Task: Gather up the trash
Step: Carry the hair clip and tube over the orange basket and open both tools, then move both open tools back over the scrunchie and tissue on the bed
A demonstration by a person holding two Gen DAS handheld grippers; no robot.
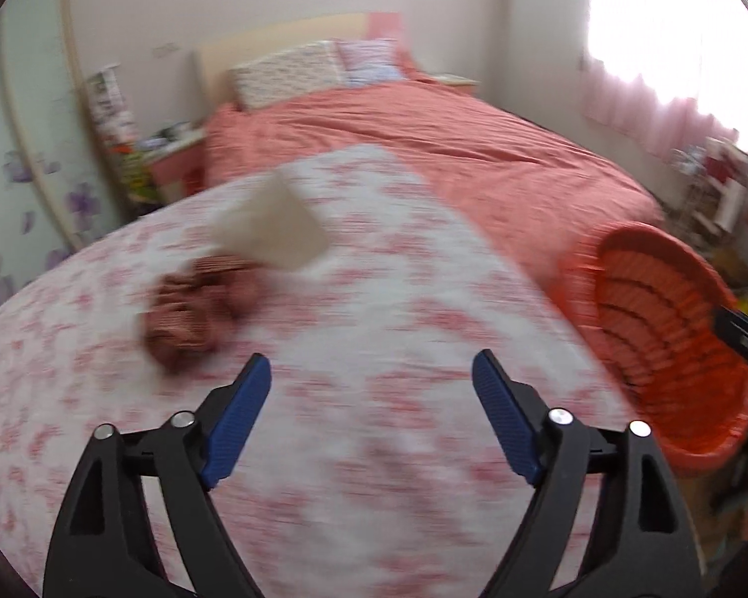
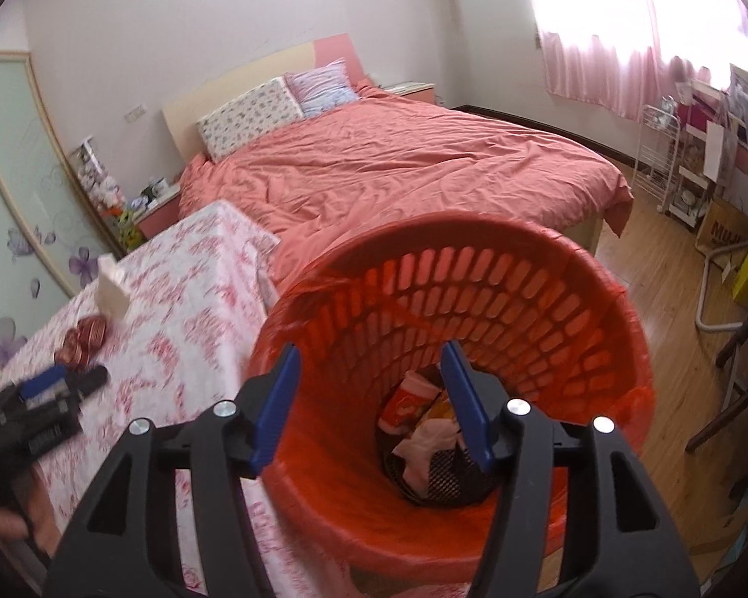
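Left claw (image 1: 371,388) wide open, empty; wrapper (image 1: 194,309) at ten o'clock. Right claw (image 2: 369,378) half open, empty, over bin (image 2: 598,309).

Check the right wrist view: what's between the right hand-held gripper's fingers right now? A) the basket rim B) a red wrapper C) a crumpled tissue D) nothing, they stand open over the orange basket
D: the right hand-held gripper stands open with nothing between its fingers, above the orange basket, where trash already lies at the bottom.

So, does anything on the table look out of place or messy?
Yes: a crumpled reddish wrapper and a small pale carton lie on the flowered tablecloth, beside the orange basket, not in it. Nothing looks spilled.
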